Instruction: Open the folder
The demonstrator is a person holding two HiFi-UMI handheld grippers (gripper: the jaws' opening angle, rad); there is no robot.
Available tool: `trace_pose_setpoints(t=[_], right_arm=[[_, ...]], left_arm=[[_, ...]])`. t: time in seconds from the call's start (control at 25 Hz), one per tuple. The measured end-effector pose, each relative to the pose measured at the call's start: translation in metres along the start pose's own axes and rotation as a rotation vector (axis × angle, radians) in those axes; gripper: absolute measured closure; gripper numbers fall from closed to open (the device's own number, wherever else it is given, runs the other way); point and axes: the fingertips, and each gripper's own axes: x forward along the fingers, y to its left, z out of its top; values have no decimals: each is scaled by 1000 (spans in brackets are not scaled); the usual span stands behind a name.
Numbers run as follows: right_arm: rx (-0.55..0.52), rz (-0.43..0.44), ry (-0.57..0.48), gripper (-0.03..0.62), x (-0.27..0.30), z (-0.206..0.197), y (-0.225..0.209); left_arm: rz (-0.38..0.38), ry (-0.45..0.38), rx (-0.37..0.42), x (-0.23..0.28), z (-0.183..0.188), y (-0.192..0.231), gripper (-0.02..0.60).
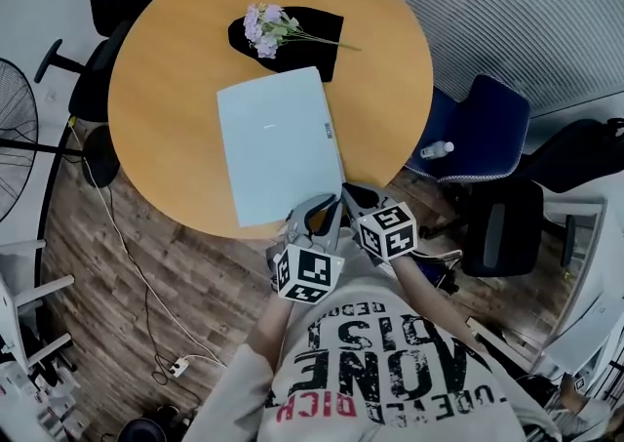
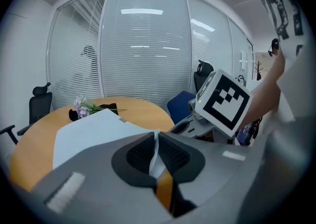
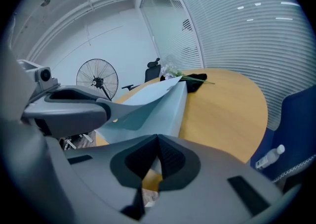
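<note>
1. A round wooden counter [image 1: 175, 69] is seen from above in the head view, and a pale blue folder [image 1: 278, 142] lies on its middle, reaching to the counter's rim at 6 o'clock.
2. A small label [image 1: 329, 128] is carried on the folder's edge at 3 o'clock; its writing is too small to be read.
3. A bunch of pale purple flowers [image 1: 265, 28] is laid on a black cloth [image 1: 312, 35] at 12 o'clock, just beyond the folder.
4. The left gripper [image 1: 322, 208] is placed at the folder's near corner, at about 5 o'clock. Its jaws are clenched on a thin pale sheet, the edge of the top cover [image 3: 143, 107], which is seen bowed upward in the right gripper view.
5. The right gripper [image 1: 349, 194] is set just beside the left one, and its jaws are clenched on the same corner of the folder, lower down.
6. A black-and-white square marker is shown on each gripper's cube.
7. Large black letters and a red line are printed on the person's shirt [image 1: 390, 362]; seen upside down, they cannot be read with certainty.
8. A small bottle [image 1: 436, 149] is seen lying on a blue chair [image 1: 487, 128] at 3 o'clock of the counter.
</note>
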Motion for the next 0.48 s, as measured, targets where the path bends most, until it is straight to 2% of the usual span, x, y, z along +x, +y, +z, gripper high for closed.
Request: trace_pose_setpoints(t=[0.48], right_arm=[[-9, -51, -20, 582, -2, 0, -2]], left_arm=[[18, -62, -29, -16, 14, 4, 549]])
